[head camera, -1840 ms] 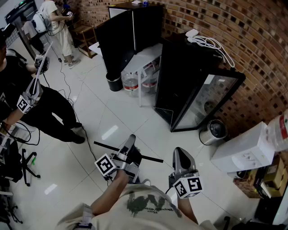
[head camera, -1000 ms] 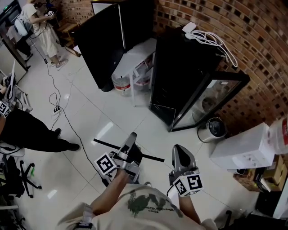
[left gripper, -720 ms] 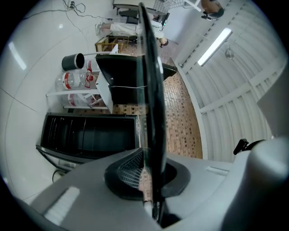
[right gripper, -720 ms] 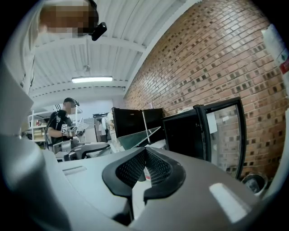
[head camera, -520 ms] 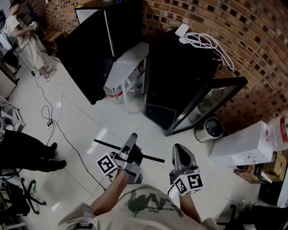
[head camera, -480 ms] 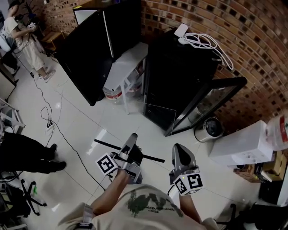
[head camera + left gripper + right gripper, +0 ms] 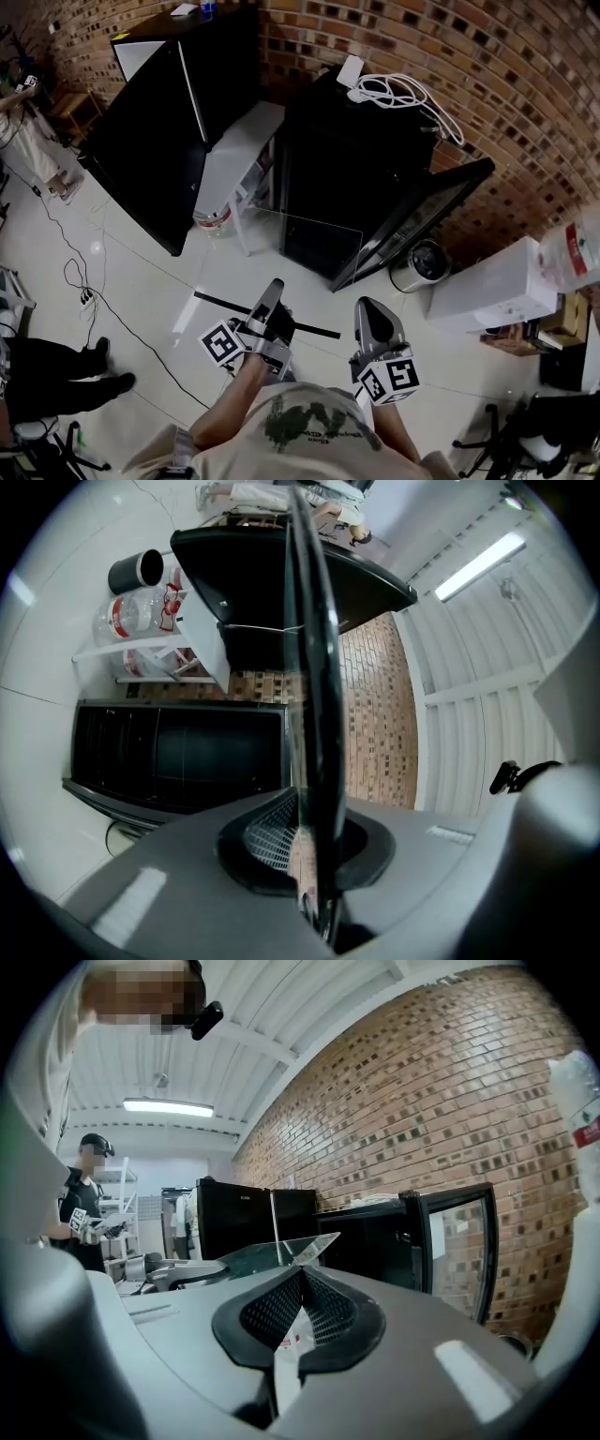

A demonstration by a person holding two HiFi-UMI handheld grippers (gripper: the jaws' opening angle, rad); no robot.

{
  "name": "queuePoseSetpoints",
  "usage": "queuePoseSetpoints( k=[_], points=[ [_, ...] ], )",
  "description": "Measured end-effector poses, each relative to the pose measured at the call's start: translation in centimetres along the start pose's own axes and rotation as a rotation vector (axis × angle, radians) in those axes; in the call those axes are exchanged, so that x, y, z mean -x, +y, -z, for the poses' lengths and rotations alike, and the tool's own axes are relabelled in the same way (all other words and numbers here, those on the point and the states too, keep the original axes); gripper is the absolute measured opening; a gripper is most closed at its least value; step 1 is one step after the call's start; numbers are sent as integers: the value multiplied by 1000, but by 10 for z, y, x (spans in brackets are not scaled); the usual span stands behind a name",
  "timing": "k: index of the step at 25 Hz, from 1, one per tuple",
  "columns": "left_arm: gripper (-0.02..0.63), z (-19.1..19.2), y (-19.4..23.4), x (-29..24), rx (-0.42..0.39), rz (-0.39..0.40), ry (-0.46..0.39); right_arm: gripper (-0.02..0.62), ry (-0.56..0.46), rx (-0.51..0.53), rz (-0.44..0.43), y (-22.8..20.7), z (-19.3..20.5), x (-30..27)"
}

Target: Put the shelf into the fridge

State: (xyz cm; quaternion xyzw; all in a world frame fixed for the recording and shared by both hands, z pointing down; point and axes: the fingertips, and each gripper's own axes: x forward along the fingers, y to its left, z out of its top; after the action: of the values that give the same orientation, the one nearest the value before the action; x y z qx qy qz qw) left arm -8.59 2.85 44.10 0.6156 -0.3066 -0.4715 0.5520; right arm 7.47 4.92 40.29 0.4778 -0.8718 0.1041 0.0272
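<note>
Nearest the person, the left gripper (image 7: 271, 294) has its jaws pinched almost together on the dark edge strip of the shelf (image 7: 287, 267), a clear glass pane. In the left gripper view that strip runs straight up out of the cleft between the pads. The right gripper (image 7: 367, 315) is just beside it, off the strip's right end. Its jaws are closed against each other and, as far as the right gripper view shows, have nothing between them. The shelf is held out over the white tiled floor (image 7: 141, 281), its dark strip toward the person and its far glass edge just in front of the fridge (image 7: 347, 164), not inside it. The fridge is a black cabinet whose glass door (image 7: 412, 220) stands swung open to the right. A white coiled cable (image 7: 405, 90) lies on the fridge's top. On the floor near the open door stands a small round silvery canister (image 7: 419, 265), perhaps a bin, and beyond it to the right a white box (image 7: 495, 289). Left of the fridge is a low white table (image 7: 234, 155) with a water bottle (image 7: 212, 220) under it, then another black cabinet (image 7: 159, 131). A brick wall (image 7: 487, 84) runs behind them all.
</note>
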Motion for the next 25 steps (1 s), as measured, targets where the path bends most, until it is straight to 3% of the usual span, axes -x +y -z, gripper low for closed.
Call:
queuePoseSetpoints(
  k=[15,25],
  points=[
    [17,2,23,-46,27,-11,154,0,-53,28,151,-13,-18,-19],
    [17,8,45,-76,41,-25,206,0,-78,27,179,-29,-23,-35]
  ],
)
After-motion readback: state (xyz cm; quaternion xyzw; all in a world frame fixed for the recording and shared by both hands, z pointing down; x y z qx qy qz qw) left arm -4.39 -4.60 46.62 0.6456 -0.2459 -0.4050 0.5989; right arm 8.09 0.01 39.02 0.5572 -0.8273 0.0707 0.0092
